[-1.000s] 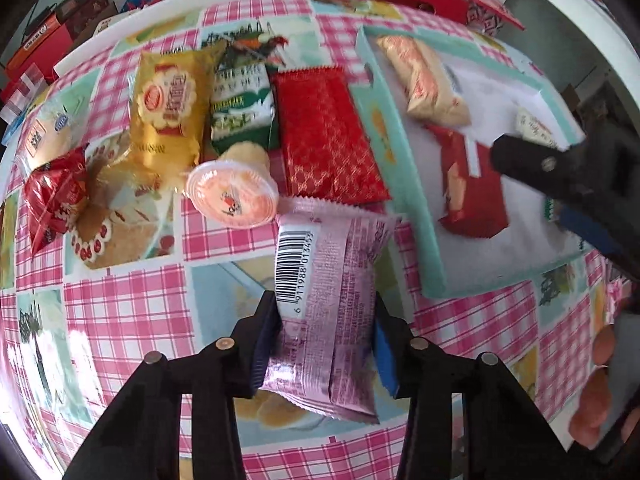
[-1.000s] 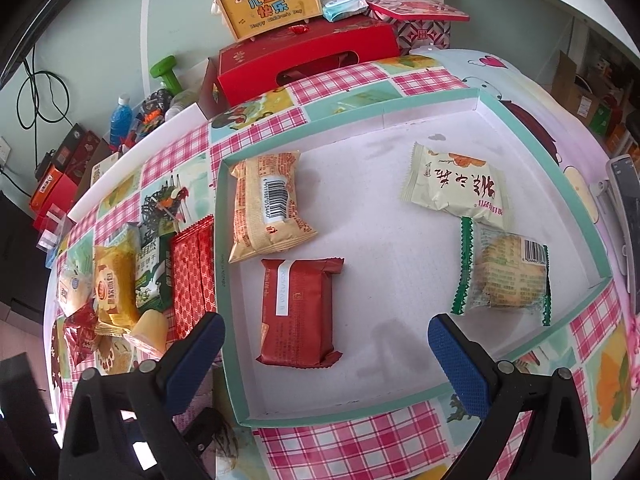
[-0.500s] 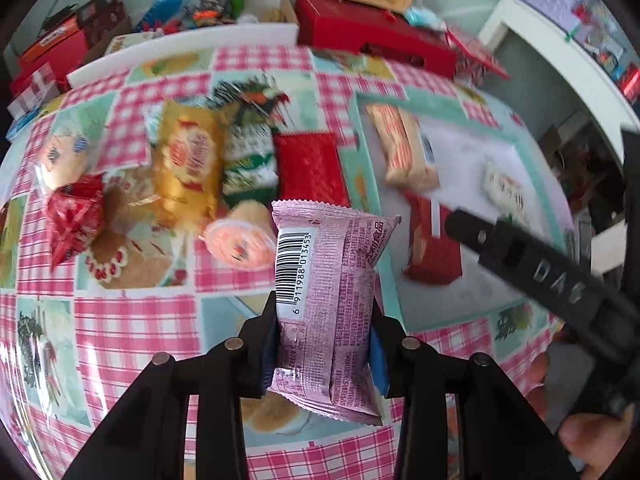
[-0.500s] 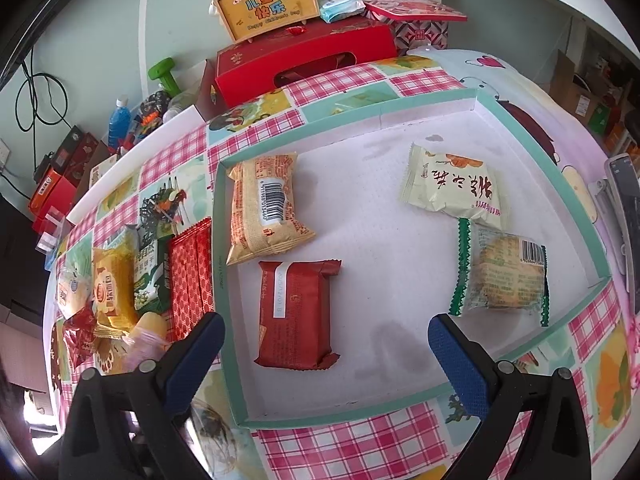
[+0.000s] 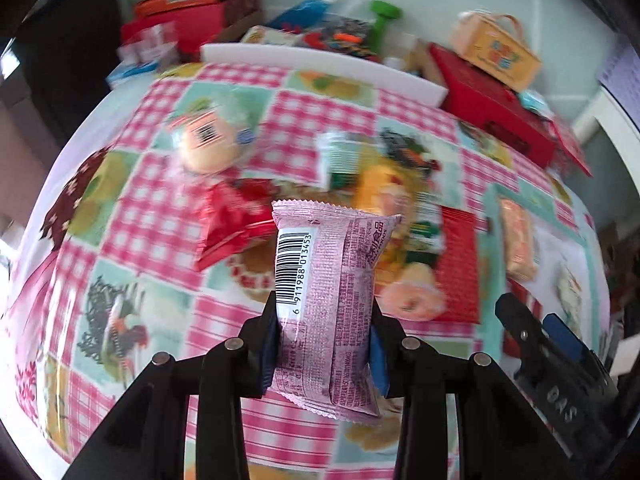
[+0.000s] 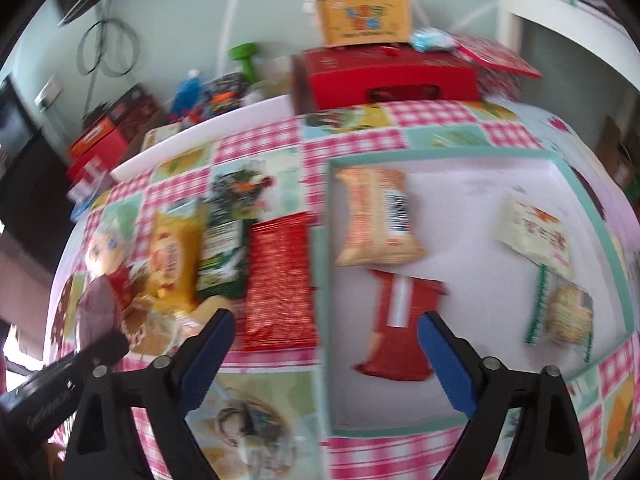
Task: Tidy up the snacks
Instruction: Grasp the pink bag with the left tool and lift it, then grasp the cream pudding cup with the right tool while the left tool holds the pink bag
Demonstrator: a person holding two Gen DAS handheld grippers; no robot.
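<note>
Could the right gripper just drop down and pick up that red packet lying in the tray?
Probably yes. The right gripper is open and holds nothing, and the red packet lies flat in the tray right ahead with nothing covering it.

Our left tool [image 5: 323, 334] is a black plastic frame of two angular arms, each carrying two round silver rivets near its tip. Its fingers [image 5: 269, 344] are lined on the inner faces with blue pads. Our right tool [image 6: 325, 356] is built alike: black arms, silver rivets, and long blue pads [image 6: 447, 364] along the inner faces of both fingers. From the left wrist view, the right tool's black body bears pale raised lettering, too blurred for us to read.
</note>
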